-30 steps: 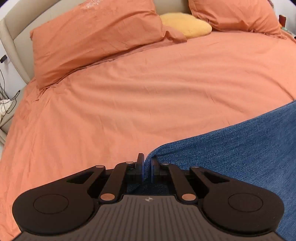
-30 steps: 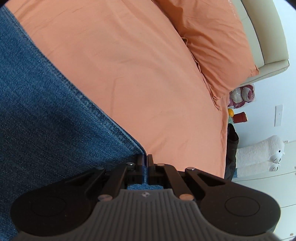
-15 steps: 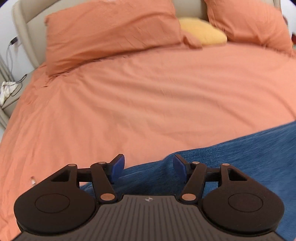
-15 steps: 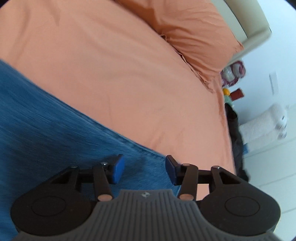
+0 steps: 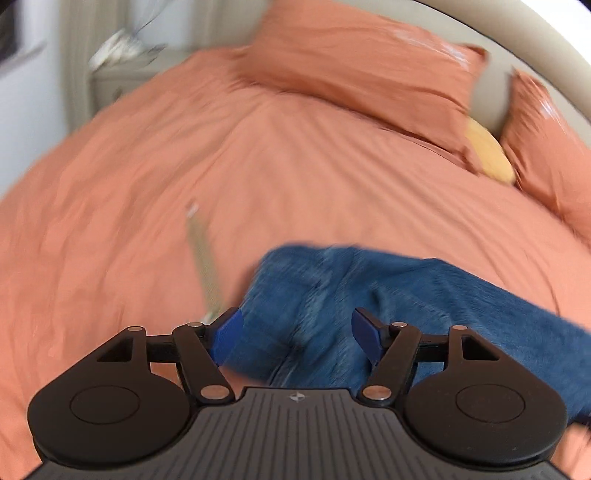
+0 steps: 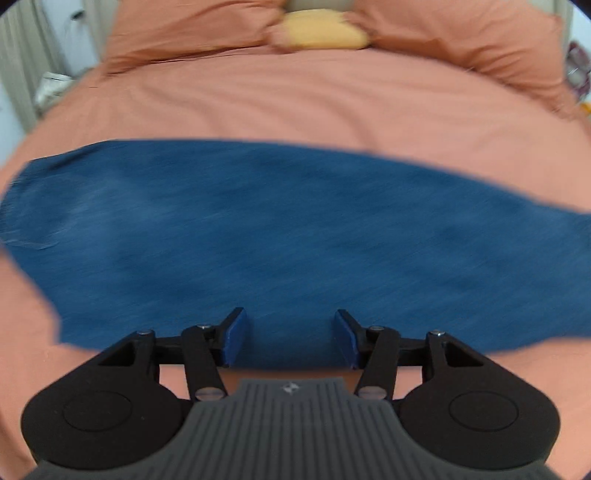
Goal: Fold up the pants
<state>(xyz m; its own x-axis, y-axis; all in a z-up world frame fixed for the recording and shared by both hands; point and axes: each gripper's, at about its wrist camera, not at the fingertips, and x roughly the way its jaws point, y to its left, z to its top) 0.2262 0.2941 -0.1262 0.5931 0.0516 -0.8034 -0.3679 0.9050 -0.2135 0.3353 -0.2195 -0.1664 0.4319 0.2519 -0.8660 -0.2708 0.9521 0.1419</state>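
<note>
Blue denim pants (image 6: 295,229) lie flat on the orange bed cover, as a wide band across the right wrist view. In the left wrist view the pants (image 5: 369,295) show a bunched, seamed end and run off to the right. My left gripper (image 5: 297,334) is open and empty, just above that end. My right gripper (image 6: 288,338) is open and empty, over the near edge of the pants. Both views are blurred by motion.
The orange bed cover (image 5: 147,221) spreads all around. Orange pillows (image 5: 369,74) and a yellow cushion (image 6: 321,31) lie at the headboard. A thin beige strap (image 5: 203,266) lies on the cover left of the pants. A nightstand (image 5: 118,74) stands beside the bed.
Both grippers were shut on the pants' edge one second ago, then opened and let go. Both have since pulled back and turned, and the pants now lie on the bed.
</note>
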